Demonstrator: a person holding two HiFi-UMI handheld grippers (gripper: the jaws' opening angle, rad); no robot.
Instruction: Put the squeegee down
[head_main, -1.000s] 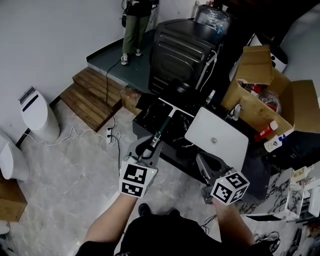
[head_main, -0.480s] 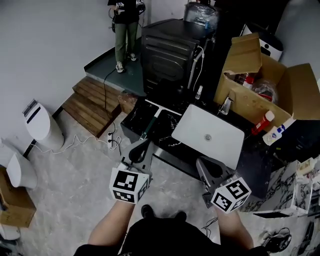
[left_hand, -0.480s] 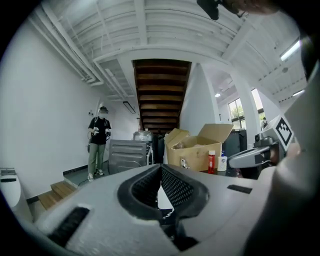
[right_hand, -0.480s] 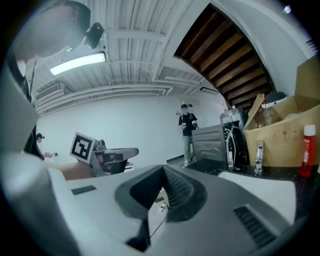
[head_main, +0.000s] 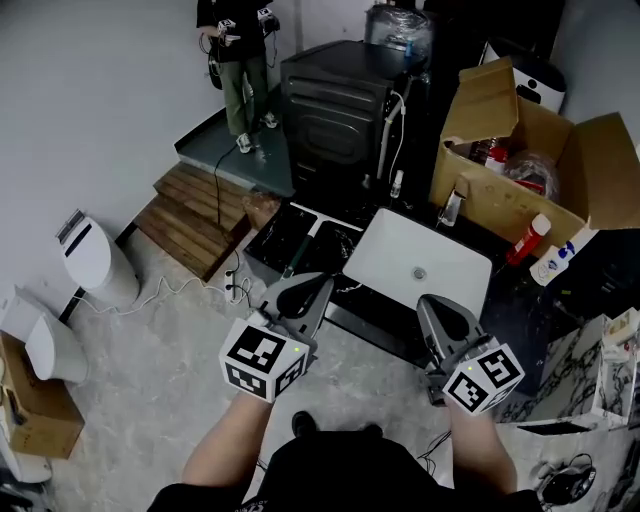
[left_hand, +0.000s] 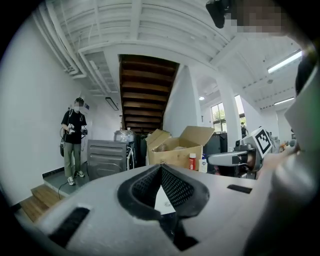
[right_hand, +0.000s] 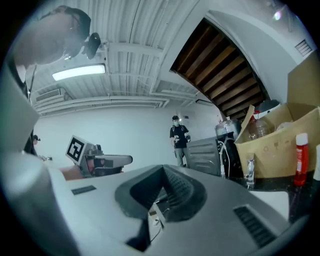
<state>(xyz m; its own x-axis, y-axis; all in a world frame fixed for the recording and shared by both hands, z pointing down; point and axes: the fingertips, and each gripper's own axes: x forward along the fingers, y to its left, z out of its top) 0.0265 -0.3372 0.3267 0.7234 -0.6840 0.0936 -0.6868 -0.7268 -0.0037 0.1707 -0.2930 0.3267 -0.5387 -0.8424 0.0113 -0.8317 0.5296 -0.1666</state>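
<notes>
1. My left gripper (head_main: 318, 285) is closed on nothing.
2. My right gripper (head_main: 432, 303) is closed too, empty.
3. The squeegee (head_main: 296, 264) lies on the black counter (head_main: 275, 233), at the left gripper's 11 o'clock.

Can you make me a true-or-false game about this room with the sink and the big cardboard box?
1. Both grippers are shut and hold nothing. True: the left gripper and the right gripper each have their jaws together with nothing between them.
2. The sink is black. False: the sink is white and is set in a black counter.
3. A red bottle is next to the cardboard box. True: the red bottle is right beside the cardboard box.
4. The person in the back is sitting on the wooden steps. False: the person is standing on the dark platform above the wooden steps.
5. The cardboard box is closed. False: its flaps are open.
</notes>
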